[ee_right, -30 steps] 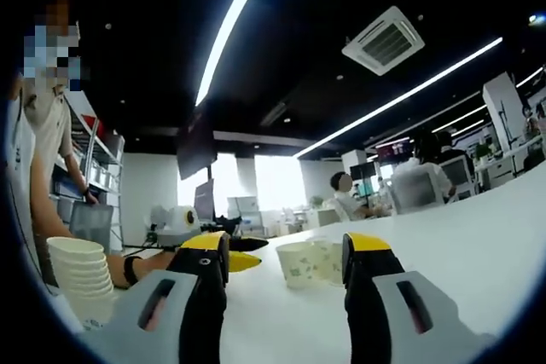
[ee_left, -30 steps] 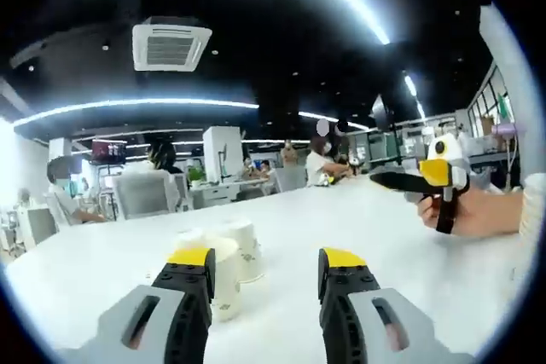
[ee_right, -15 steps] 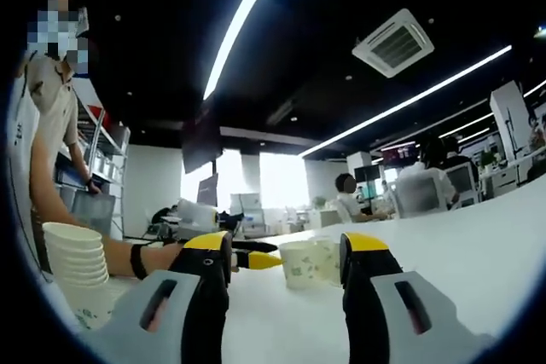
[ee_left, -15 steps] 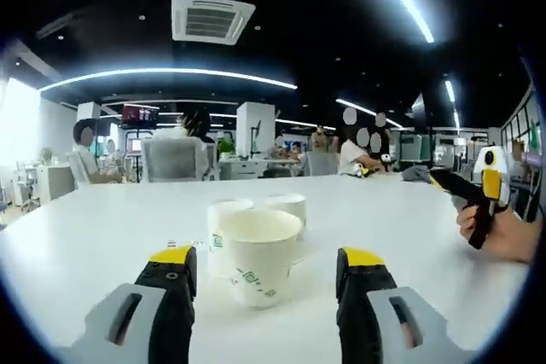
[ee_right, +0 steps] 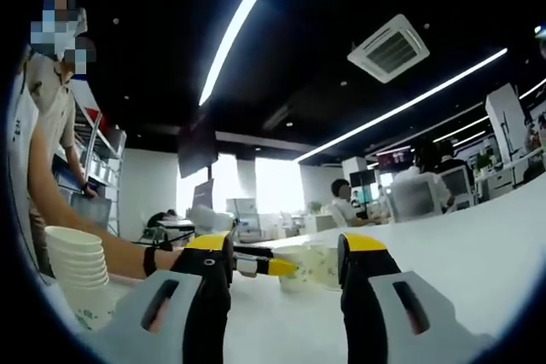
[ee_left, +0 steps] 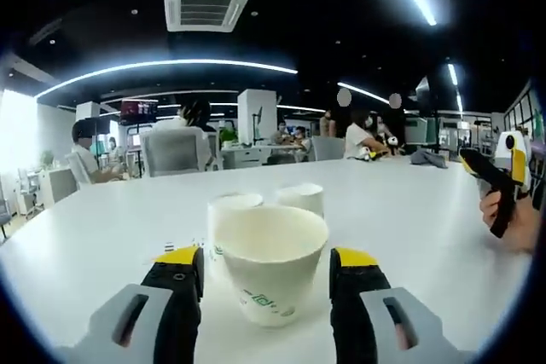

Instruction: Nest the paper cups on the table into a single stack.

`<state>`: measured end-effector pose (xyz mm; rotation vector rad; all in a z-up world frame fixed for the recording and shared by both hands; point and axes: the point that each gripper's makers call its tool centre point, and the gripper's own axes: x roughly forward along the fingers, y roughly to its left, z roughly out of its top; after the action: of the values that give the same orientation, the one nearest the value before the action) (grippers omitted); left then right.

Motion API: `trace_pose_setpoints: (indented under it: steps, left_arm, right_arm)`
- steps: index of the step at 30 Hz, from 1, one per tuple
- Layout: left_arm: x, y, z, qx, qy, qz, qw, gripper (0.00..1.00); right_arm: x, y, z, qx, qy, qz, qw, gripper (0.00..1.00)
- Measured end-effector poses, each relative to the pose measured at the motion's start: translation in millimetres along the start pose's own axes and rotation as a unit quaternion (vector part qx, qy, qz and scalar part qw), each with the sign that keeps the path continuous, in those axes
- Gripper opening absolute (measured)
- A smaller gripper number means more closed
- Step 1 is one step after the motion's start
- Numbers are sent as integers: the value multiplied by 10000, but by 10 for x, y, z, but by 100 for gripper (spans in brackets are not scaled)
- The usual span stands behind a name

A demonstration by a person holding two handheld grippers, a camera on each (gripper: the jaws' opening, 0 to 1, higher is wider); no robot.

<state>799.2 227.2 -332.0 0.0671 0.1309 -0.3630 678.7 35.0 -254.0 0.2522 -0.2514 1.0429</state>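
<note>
In the left gripper view, the left tool point(ee_left: 266, 274) rises from the bottom of the frame with its two yellow-tipped jaws spread wide, and a white paper cup point(ee_left: 270, 262) with a green print stands upright on the white desk point(ee_left: 102, 236) right between them, at the lower centre; a narrow gap shows on each side, so the jaws flank the cup without pinching it. Just behind that cup, slightly above it in the frame, stand two more cups point(ee_left: 269, 200) side by side, the left one partly hidden by the near cup. Far out at the right edge of this view the right tool point(ee_left: 499, 185) comes in, held in a person's hand point(ee_left: 516, 223) above the desk, well apart from the cups. Beyond the desk, seated people and office chairs fill the middle band, under long ceiling lights and a square air vent point(ee_left: 206, 8) at the upper left. In the right gripper view, the right tool point(ee_right: 284, 274) also stands with its jaws spread, gripping nothing. Between its jaws, farther off at the centre of the frame, the yellow tip of the left tool point(ee_right: 264, 263) reaches in from the left and meets the group of cups point(ee_right: 311, 266) on the desk point(ee_right: 461, 245). At the lower left edge a stack of nested cups point(ee_right: 78, 274) stands upright, beside the person's forearm point(ee_right: 128, 257).
</note>
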Motion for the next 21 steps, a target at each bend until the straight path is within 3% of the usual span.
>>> trace_pose_setpoints:
  steps: [3, 7, 16, 21]
  left_arm:
    - [12, 5, 21, -11, -21, 3, 10000, 62]
    - [-29, -19, 38, 36, -19, 27, 10000, 49]
    - [-260, -140, 115, -29, -121, -103, 9999, 49]
    - [-510, -393, 313, -328, -481, -466, 9972, 49]
  right_arm:
    - [-14, -16, 20, 14, -37, -32, 10000, 52]
    - [-19, -22, 27, 12, -56, -47, 10000, 51]
    - [-6, 6, -11, -77, 45, -30, 10000, 51]
    - [-8, -7, -9, -105, 49, -45, 9999, 50]
